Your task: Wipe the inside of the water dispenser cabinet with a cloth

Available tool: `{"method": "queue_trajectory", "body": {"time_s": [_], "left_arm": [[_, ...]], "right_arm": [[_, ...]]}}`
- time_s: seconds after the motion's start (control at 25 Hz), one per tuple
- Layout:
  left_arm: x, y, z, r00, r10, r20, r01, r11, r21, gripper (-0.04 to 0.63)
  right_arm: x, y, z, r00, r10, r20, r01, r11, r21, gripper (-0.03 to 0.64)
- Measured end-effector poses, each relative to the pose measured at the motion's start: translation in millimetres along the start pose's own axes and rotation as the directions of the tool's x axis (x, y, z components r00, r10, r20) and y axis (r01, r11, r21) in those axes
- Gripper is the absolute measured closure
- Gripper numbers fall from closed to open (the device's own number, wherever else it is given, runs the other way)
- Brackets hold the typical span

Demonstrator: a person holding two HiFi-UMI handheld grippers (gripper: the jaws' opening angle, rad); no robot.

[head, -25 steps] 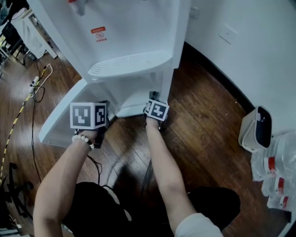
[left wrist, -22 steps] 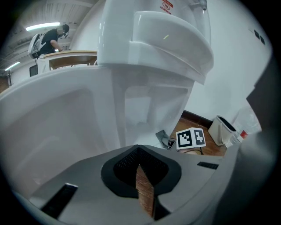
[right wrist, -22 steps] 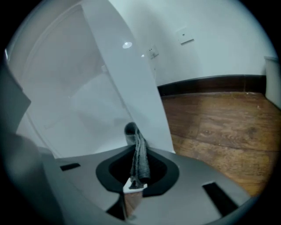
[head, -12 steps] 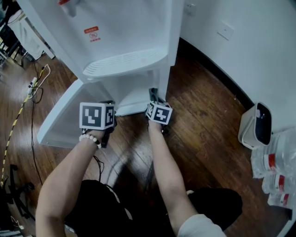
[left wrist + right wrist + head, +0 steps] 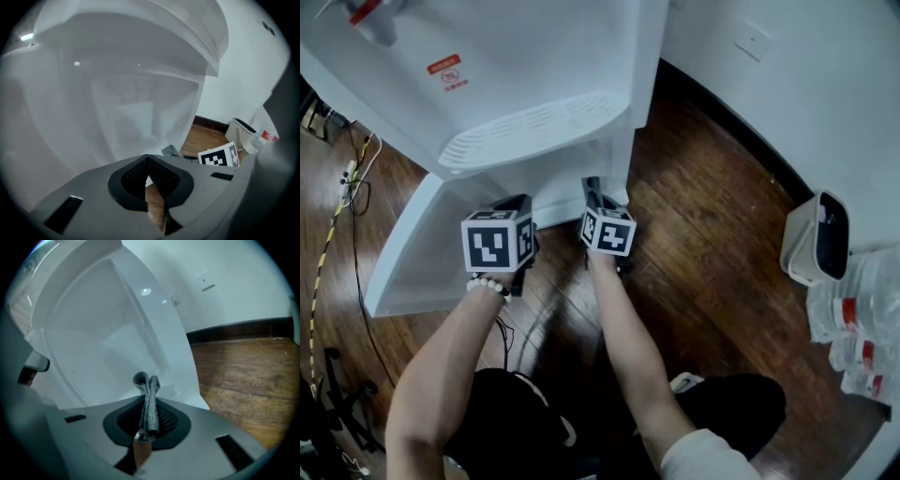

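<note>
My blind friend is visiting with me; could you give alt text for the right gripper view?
The right gripper is shut on a folded grey cloth, held before the open white water dispenser cabinet. To the right are a wooden floor and a white wall with a dark baseboard.

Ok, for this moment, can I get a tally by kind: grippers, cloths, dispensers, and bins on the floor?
Grippers: 2, the left gripper and the right gripper
Cloth: 1, in the right gripper
Water dispenser: 1
White bin: 1
Total: 5
</note>
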State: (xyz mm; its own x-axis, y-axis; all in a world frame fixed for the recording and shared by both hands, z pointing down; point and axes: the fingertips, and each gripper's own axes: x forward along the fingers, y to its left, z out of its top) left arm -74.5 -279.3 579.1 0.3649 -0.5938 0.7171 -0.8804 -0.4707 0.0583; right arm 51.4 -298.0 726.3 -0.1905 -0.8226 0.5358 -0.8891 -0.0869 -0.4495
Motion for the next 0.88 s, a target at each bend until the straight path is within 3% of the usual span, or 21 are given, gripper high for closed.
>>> {"method": "queue_trajectory", "body": {"time_s": [0.16, 0.36, 0.52, 0.68, 0.8, 0.88], "left_arm": [[2.6, -14.1, -12.7, 0.998, -0.005, -0.055, 0.007, 1.000, 0.029, 0.597], [-13.8, -33.1, -25.3, 0.989, -0.056, -0.140, 0.044, 0.995, -0.087, 0.597], [-47.8, -68.4, -5.3, 0.979, -0.095, -0.179, 0.095, 0.995, -0.004, 0.598], [-107.3, -101.9, 32.0, 0.963, -0.142, -0.229, 0.141, 0.990, -0.021, 0.597], [-181.7, -117.2, 67.0, 0.952, -0.161, -0.259, 0.171, 0.985, 0.019, 0.597], [-237.8, -124.9, 97.4, 0.950, -0.174, -0.258, 0.181, 0.983, 0.005, 0.597]], "right_arm": [[-26.1, -17.0, -10.0, 0.994, -0.061, -0.092, 0.062, 0.998, 0.003, 0.577], [-104.7, -30.0, -7.5, 0.972, -0.100, -0.214, 0.107, 0.994, 0.018, 0.578], [-177.3, -15.8, 13.3, 0.950, -0.127, -0.287, 0.156, 0.984, 0.080, 0.580], [-243.2, 23.1, 64.6, 0.946, -0.146, -0.290, 0.190, 0.973, 0.129, 0.580], [-300.1, 61.0, 108.6, 0.940, -0.164, -0.298, 0.222, 0.960, 0.172, 0.580], [-343.2, 94.4, 142.7, 0.939, -0.164, -0.302, 0.224, 0.959, 0.176, 0.580]]}}
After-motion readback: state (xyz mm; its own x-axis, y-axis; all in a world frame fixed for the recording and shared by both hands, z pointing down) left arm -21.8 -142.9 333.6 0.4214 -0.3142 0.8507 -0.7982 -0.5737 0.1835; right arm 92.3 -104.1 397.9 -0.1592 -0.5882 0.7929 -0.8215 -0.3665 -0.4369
